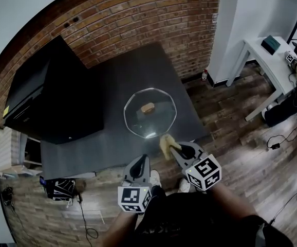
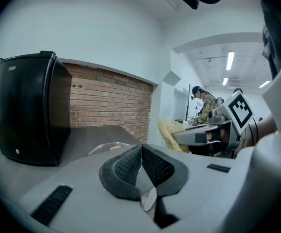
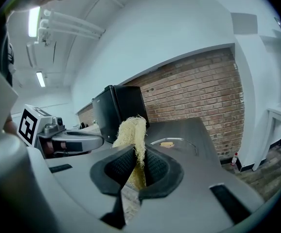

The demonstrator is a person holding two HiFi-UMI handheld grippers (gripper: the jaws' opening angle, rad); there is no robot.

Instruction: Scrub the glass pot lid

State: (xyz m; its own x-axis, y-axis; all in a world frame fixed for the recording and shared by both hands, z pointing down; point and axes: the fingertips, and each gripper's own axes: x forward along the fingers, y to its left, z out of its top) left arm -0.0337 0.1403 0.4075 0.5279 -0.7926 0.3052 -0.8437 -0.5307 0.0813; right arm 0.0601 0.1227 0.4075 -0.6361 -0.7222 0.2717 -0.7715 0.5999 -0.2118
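A black fridge (image 1: 51,94) stands at the left on a grey table (image 1: 112,81), with a brick wall (image 1: 138,19) behind it. The glass pot lid (image 1: 150,112) lies flat near the table's front right part, well apart from the fridge, and its small wooden knob (image 1: 147,108) faces up.

The left gripper (image 1: 142,162) is held low at the table's near edge, short of the lid. The head view shows it only from above. Its own view shows the jaws clenched tight, black ribbed pads pressed together with nothing between them, and the lid's rim low on the table beyond.

Just to its right, the right gripper (image 1: 175,151) points at the lid's near edge and grasps a pale yellow fibrous scrubber (image 1: 166,144). From above, the scrubber's end lies at or just beside the rim; whether it touches cannot be told. The right gripper view shows the jaws pinching the scrubber, which sticks up well past them. There the lid sits further along the table, past the jaws.

The left gripper view alone shows a person (image 2: 206,106) standing in a lit room far behind the right gripper. At the far right of the head view, a white desk (image 1: 264,55) stands on the wood floor (image 1: 241,138).
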